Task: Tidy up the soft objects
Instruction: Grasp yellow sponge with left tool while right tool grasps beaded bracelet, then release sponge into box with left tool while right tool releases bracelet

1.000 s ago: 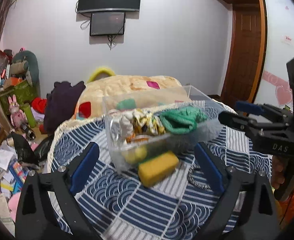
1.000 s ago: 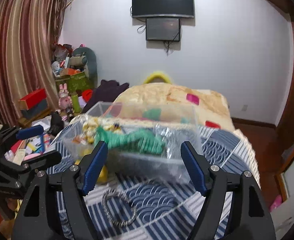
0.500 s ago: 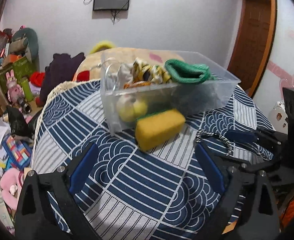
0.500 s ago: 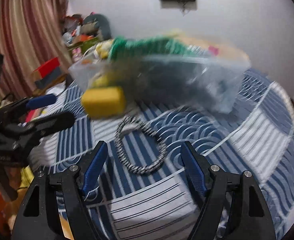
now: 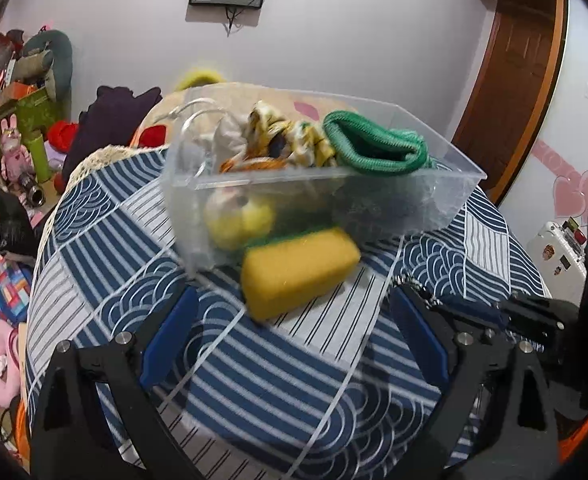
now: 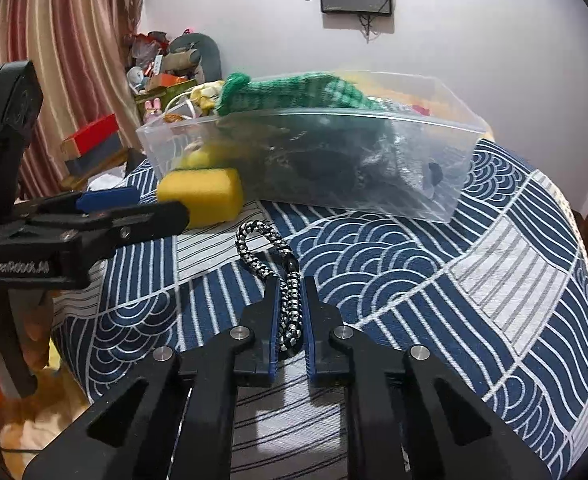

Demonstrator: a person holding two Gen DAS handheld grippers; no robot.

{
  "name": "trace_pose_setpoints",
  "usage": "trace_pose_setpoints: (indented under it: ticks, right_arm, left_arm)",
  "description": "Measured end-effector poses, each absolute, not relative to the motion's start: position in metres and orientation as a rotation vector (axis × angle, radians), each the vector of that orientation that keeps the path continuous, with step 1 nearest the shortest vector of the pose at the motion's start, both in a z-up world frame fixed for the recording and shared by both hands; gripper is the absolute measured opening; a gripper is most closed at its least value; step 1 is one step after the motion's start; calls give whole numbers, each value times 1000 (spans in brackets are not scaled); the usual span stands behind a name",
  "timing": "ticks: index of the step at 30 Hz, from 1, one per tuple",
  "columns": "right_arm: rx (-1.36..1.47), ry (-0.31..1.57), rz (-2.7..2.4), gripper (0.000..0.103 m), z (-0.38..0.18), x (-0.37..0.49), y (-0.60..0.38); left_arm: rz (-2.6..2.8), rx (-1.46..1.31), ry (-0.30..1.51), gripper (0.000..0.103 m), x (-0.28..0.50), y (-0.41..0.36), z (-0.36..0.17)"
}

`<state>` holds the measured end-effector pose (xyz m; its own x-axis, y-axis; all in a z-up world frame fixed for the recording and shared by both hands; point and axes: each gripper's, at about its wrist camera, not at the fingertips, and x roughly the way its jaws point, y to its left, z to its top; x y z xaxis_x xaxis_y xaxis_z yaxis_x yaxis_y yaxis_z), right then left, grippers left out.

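On my far left in the right wrist view, my left gripper (image 6: 133, 208) hangs over the edge of the counter (image 6: 494, 280), seen side-on; in its own view the fingers (image 5: 169, 332) are spread wide with nothing between them, framing the patterned blue cloth.

Just ahead of those fingers lies the yellow sponge (image 5: 298, 272), flat on the cloth and pressed up against the near wall of the clear plastic bin (image 5: 446, 200). Seen from the right wrist, the sponge (image 6: 201, 196) sits at the bin's left front corner, close beside the left gripper's tips.

The bin (image 6: 434, 148) stands on the counter beyond, already holding a green knitted piece (image 6: 294, 88) that rises above its rim, a yellow patterned cloth (image 5: 285, 136) and a yellowish round toy (image 5: 237, 220) low behind the near wall.

In front of the bin, on the cloth, rests the black-and-white braided cord loop (image 6: 273, 264). My right gripper (image 6: 289, 292) has its fingers (image 6: 269, 312) drawn in close around the near end of that cord, pinching it while the far loop still lies on the cloth. In the left wrist view only a short bit of the cord (image 5: 414, 284) shows, at the right finger.
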<state>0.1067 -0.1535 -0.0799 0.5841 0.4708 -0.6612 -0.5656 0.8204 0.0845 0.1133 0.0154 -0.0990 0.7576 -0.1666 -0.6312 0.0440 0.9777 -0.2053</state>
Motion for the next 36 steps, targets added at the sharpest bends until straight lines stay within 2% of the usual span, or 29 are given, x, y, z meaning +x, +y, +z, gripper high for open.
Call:
trace_pose_setpoints:
  ticks: [4,5,7,12,20,31,36]
  right_arm:
    - [-111,720,579,8,-80,105,-164]
    - [-105,716,573,8,-79,104,-166]
    - [-87,709,565,7,-76,105,-172]
    - [-65,689,547,7,-69,103,-181]
    - [-59,642,531,7,-53,97,-189]
    - [-39,489,469,7,-2,114,-194]
    - [-17,447,446,7,14,131,-188]
  left_arm:
    - [-103,-178,693,95,124,8,-99]
    - [-94,-172,692,92,127,6,-100]
    - [-90,-157,709,76,133,3,-103]
    - [-91,-158,712,63,133,4,-108]
    - [-122,-146,666,61,110,10,-96]
    - [-117,-115,470,61,88,24,-28]
    - [-84,-132,446,61,104,36,-13]
